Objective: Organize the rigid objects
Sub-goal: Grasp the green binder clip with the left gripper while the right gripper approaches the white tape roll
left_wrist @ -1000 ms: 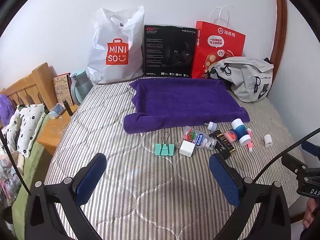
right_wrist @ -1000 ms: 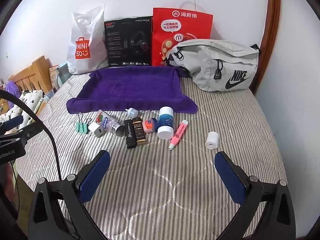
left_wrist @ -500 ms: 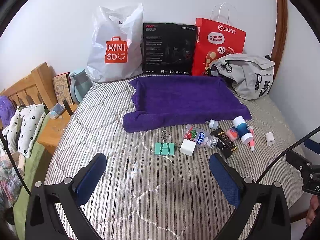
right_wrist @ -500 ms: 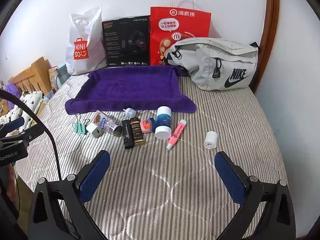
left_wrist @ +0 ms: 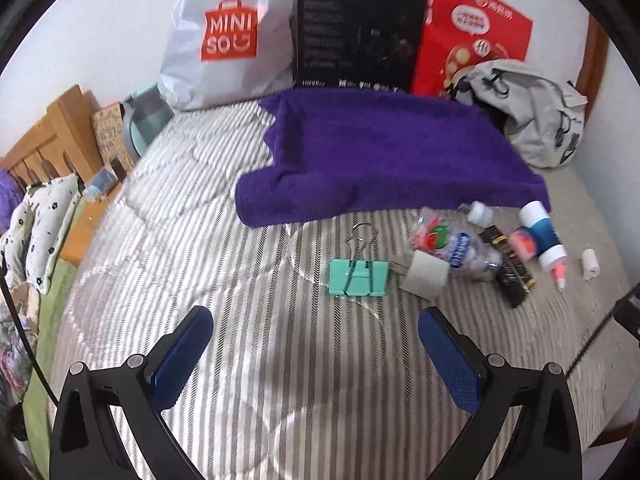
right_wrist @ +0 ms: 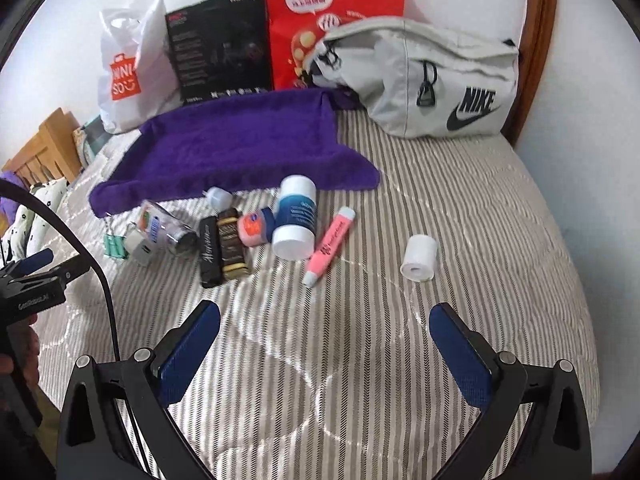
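Both wrist cameras look forward, low over the striped bed (left_wrist: 168,240) toward the wall at 12 o'clock. The left view sits left; both share the purple towel (left_wrist: 384,148) (right_wrist: 240,140) and, somewhat blurred, the small clutter.

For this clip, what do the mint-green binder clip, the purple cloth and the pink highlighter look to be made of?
The mint-green binder clip looks like painted sheet metal with bare wire handles, judging by its thin folded body. The purple cloth looks like soft pile fabric, probably terry or microfibre: matte, fuzzy, with a rolled edge. The pink highlighter looks like smooth, printed plastic.
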A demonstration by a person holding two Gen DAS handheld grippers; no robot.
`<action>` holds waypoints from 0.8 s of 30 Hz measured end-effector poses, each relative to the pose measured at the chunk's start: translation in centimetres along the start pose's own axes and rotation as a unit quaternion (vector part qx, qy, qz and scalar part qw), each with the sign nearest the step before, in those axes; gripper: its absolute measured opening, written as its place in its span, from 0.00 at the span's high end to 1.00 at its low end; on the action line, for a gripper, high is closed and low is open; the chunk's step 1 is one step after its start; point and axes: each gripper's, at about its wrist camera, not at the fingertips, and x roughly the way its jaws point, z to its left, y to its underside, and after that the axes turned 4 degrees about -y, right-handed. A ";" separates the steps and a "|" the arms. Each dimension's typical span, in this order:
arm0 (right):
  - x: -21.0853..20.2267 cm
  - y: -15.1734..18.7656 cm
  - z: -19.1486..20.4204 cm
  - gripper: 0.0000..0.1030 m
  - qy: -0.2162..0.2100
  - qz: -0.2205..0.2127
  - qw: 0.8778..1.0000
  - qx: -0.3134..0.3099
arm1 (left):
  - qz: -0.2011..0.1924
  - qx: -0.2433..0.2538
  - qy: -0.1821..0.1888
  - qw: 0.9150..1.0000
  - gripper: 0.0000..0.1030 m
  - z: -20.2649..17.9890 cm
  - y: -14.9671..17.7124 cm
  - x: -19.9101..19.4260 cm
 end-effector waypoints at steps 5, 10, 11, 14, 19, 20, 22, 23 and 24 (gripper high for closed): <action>2.0 0.3 -0.8 0.00 0.008 0.024 1.000 0.007 | 0.010 0.000 0.017 1.000 0.00 -0.1 -0.2 2.9; 3.3 0.3 -1.6 0.00 0.011 0.039 0.999 0.017 | 0.009 0.021 0.014 1.000 0.04 -0.9 -0.5 4.3; 3.6 0.2 -1.7 0.00 0.012 0.041 0.999 0.018 | 0.009 0.024 0.014 1.000 0.08 -1.0 -0.5 4.5; 4.1 0.0 -1.9 0.00 0.015 0.045 0.999 0.016 | 0.011 0.028 0.019 0.999 0.18 -1.4 -0.7 5.2; 4.9 -0.5 -2.0 0.00 0.011 0.046 0.999 0.017 | -0.005 0.031 0.024 0.999 0.45 -1.7 -1.1 5.3; 5.0 -0.6 -2.1 0.00 0.010 0.045 0.999 0.018 | -0.007 0.035 0.025 0.999 0.54 -1.9 -1.1 5.3; 5.4 -0.9 -2.3 0.00 0.007 0.044 0.999 0.022 | -0.008 0.040 0.031 0.999 0.61 -2.0 -1.2 5.1; 5.6 -1.0 -2.4 0.00 0.007 0.044 0.999 0.025 | -0.009 0.038 0.034 0.999 0.61 -2.0 -1.2 5.1; 5.7 -1.2 -2.6 0.00 0.009 0.042 0.999 0.028 | -0.010 0.036 0.036 0.999 0.61 -2.0 -1.2 5.1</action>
